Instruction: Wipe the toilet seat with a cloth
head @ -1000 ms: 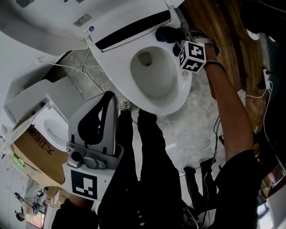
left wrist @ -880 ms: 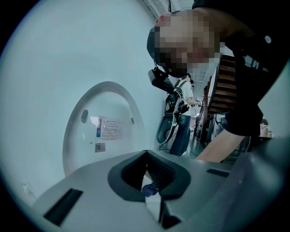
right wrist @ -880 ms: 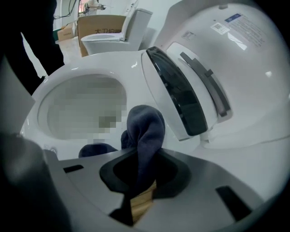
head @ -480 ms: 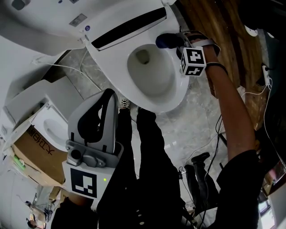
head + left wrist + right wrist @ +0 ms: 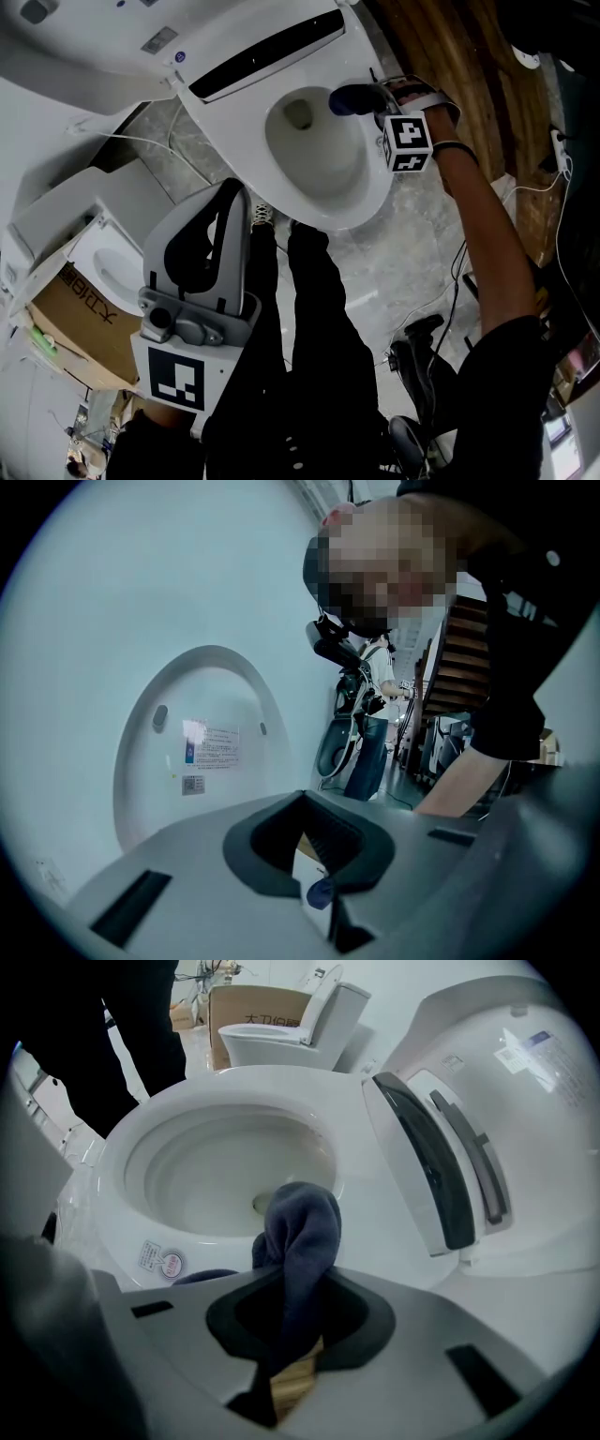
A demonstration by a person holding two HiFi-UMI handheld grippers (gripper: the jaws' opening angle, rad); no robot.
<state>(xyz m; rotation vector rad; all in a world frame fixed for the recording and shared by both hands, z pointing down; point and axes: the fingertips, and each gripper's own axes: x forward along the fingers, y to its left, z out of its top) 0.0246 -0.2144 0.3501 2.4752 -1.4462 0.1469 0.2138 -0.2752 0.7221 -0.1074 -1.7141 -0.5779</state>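
Observation:
The white toilet seat (image 5: pixel 373 199) rings the bowl at the top of the head view, with its lid (image 5: pixel 84 37) raised. My right gripper (image 5: pixel 371 97) is shut on a dark blue cloth (image 5: pixel 349 97) that rests on the seat's right rim near the back. In the right gripper view the cloth (image 5: pixel 300 1232) bulges out of my right gripper (image 5: pixel 292 1335) over the seat (image 5: pixel 370 1218). My left gripper (image 5: pixel 230 201) is held up in front of the person's legs, away from the toilet, shut with nothing in it. The left gripper (image 5: pixel 323 885) faces the raised lid (image 5: pixel 202 752).
A dark panel (image 5: pixel 267 61) runs across the back of the seat. A second toilet (image 5: pixel 103 262) and a cardboard box (image 5: pixel 80 319) stand at the left. The person's black-clad legs (image 5: pixel 319 328) stand before the bowl on the marble floor (image 5: pixel 412 253). Cables (image 5: pixel 553 197) trail at the right.
My right gripper has slid the cloth a little along the seat's right rim toward the front. The left gripper has stayed where it was.

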